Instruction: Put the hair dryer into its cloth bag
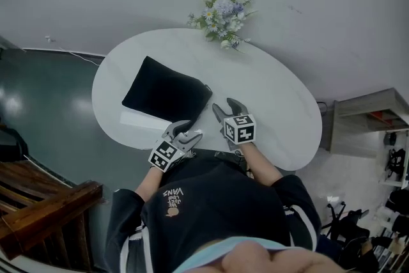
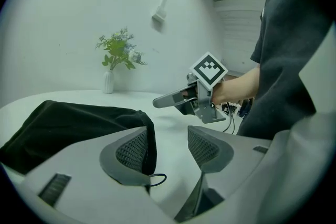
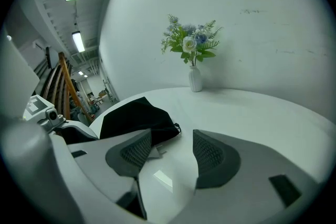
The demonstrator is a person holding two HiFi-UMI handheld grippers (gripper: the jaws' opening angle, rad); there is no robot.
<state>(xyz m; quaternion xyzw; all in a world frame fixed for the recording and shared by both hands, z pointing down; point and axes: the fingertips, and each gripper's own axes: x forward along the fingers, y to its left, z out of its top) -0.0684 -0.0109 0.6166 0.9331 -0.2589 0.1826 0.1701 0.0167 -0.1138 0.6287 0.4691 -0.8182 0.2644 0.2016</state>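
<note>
The black bag (image 1: 165,94) lies on the left half of the white table (image 1: 275,99), bulging. The dryer itself cannot be seen. A white sheet (image 1: 137,117) shows along the bag's near edge.

Just right of it, at the table's lower edge, the left gripper (image 1: 185,128) points forward and slightly down from a bent forearm and angles toward the bag's near corner. Its jaws are released and stand apart. In the left gripper view the bag's hem hangs against the left pad, with a cord loop (image 2: 156,180) below it.

The right gripper (image 1: 228,107) sits just beside the left one, also tipped down. Its jaws are spread with only bare tabletop between them.

To the right, the table is open out to its curved edge. At the upper middle, by the far rim, stands a vase (image 1: 222,19) of flowers.

In all there are one bag, one sheet, one vase and two grippers.
</note>
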